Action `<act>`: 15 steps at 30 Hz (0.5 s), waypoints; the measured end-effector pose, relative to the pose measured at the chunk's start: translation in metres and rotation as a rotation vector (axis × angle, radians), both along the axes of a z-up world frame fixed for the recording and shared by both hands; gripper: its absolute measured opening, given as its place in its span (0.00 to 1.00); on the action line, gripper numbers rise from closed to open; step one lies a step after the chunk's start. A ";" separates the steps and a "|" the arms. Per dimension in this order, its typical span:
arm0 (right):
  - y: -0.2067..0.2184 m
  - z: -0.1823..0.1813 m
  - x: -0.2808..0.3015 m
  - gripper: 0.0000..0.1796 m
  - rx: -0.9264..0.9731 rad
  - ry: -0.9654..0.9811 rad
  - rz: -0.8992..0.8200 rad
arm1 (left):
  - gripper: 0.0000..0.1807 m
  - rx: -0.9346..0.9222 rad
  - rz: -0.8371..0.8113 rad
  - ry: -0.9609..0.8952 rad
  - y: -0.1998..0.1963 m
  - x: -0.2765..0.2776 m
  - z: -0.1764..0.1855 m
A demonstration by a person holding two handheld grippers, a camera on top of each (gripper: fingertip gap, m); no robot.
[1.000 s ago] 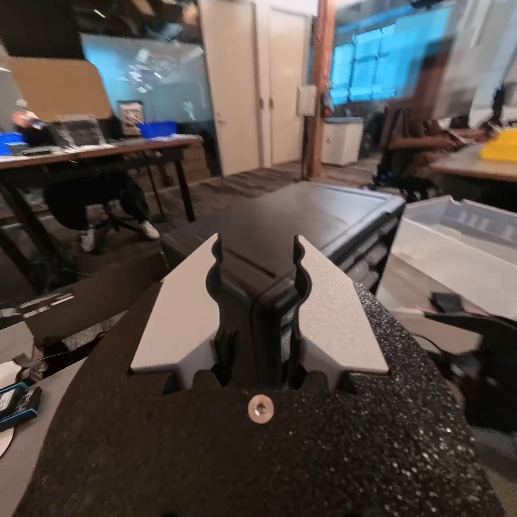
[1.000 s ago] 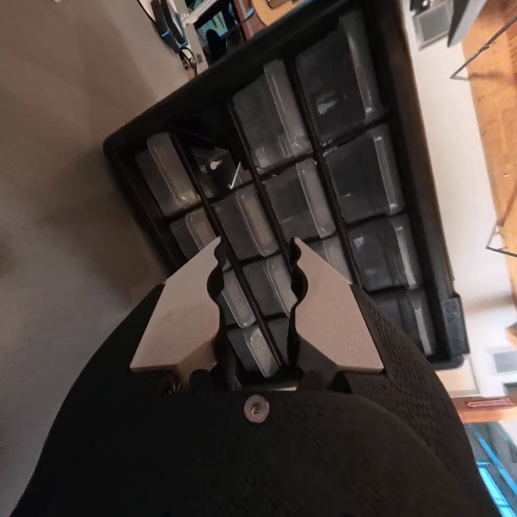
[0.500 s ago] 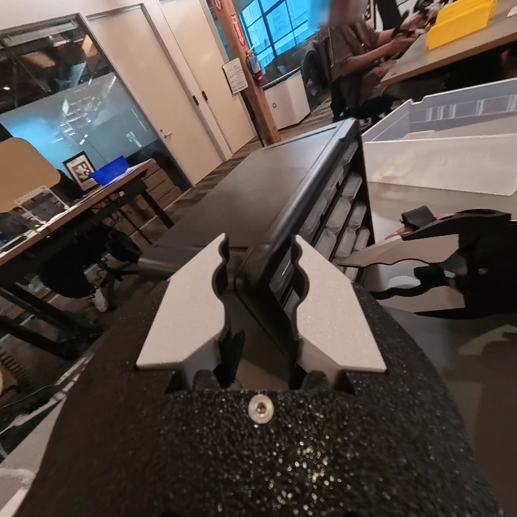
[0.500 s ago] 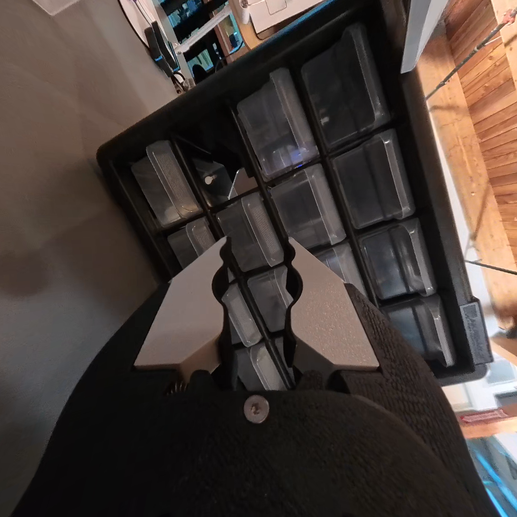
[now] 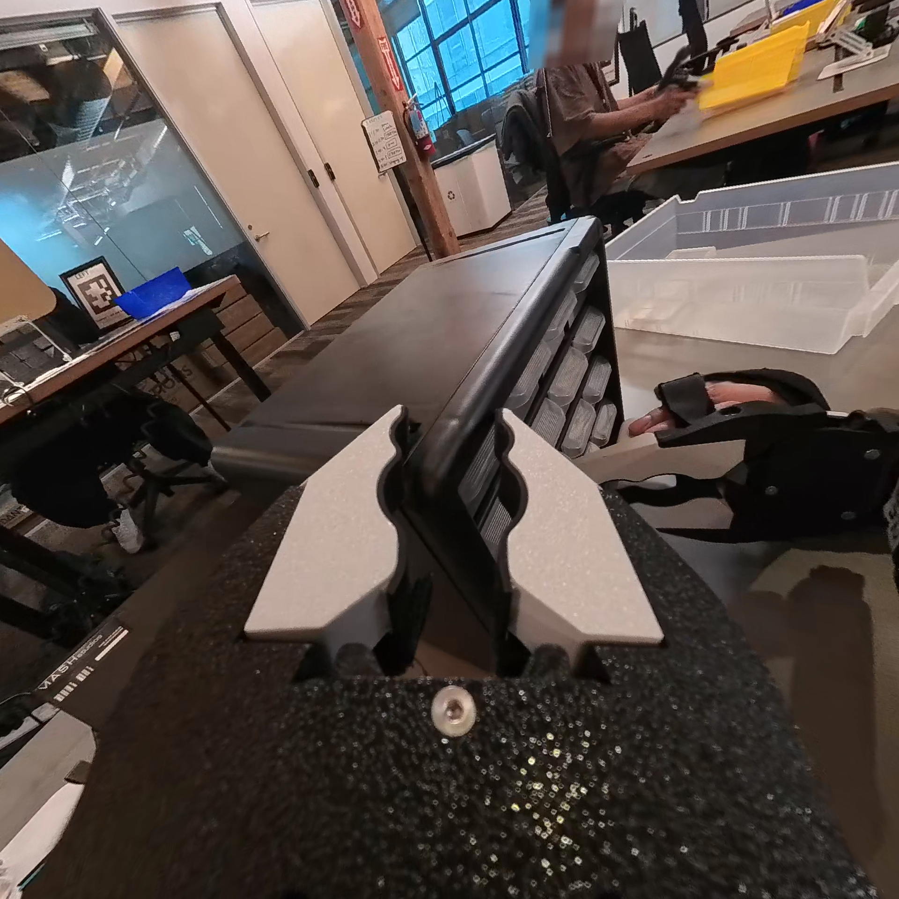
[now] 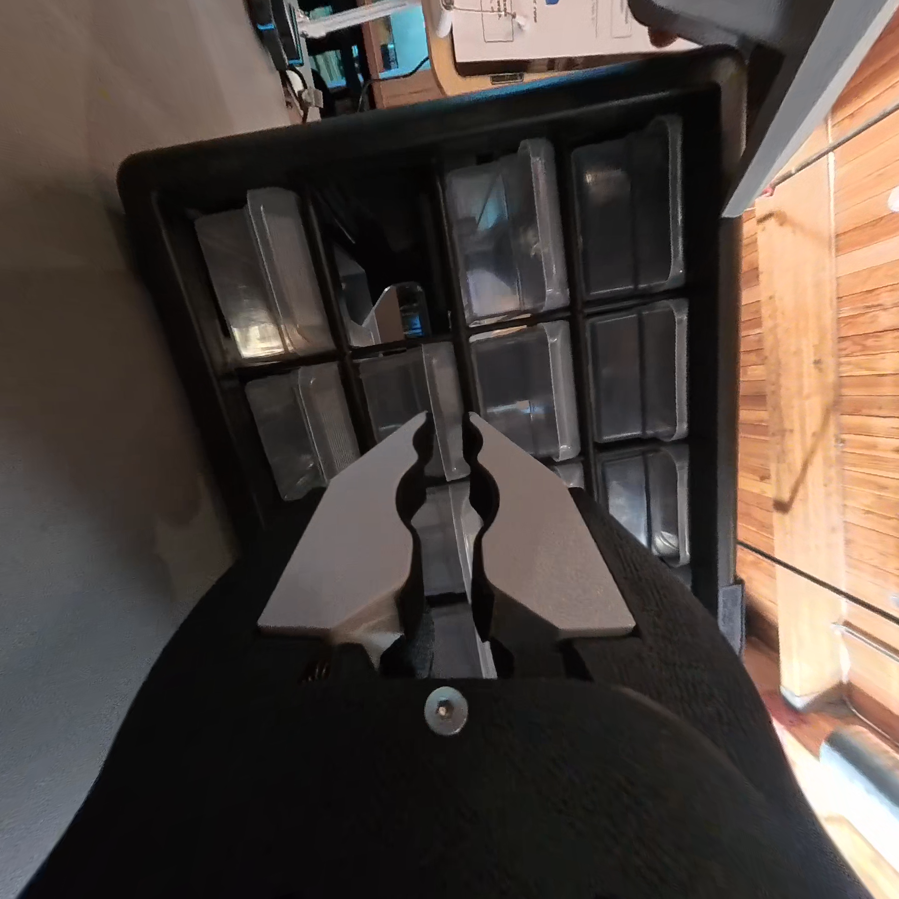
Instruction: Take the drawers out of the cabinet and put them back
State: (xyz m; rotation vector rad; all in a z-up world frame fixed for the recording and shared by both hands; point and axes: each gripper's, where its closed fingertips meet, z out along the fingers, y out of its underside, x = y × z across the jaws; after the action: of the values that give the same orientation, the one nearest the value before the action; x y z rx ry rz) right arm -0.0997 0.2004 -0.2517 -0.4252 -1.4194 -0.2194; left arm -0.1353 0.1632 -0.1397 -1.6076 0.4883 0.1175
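The black cabinet (image 5: 389, 350) stands on the table, its front full of small clear drawers (image 5: 566, 377). My left gripper (image 5: 452, 428) straddles the cabinet's top front rim, and its jaws are shut on that rim. My right gripper (image 6: 448, 418) faces the cabinet front (image 6: 725, 340). It is shut on the handle lip of a clear drawer (image 6: 440, 384) in the second column. The slot beside that drawer (image 6: 379, 253) looks open and dark. The right gripper also shows in the left wrist view (image 5: 598, 467), with its tips at the lower drawers.
A large clear plastic bin (image 5: 729, 301) lies on the grey table (image 5: 729, 389) right of the cabinet. A person sits at a farther table with a yellow bin (image 5: 759, 63). Desks and chairs stand on the floor behind the cabinet.
My right gripper has moved in toward the cabinet front and its jaws have narrowed onto a drawer handle. The left gripper has swung along the cabinet top and settled on the front rim.
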 end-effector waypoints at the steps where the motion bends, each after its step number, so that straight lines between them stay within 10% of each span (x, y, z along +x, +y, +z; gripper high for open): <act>1: 0.000 0.000 0.000 0.05 0.015 -0.001 -0.004 | 0.18 -0.001 0.000 0.000 0.000 0.000 0.000; 15: -0.028 -0.001 0.030 0.05 0.127 -0.035 -0.031 | 0.18 0.006 -0.017 -0.032 0.000 0.000 0.001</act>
State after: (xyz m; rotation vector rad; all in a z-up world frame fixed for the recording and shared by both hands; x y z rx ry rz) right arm -0.0695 0.1721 -0.2529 -0.3405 -1.4253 -0.3410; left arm -0.1348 0.1628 -0.1390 -1.5971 0.4765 0.0798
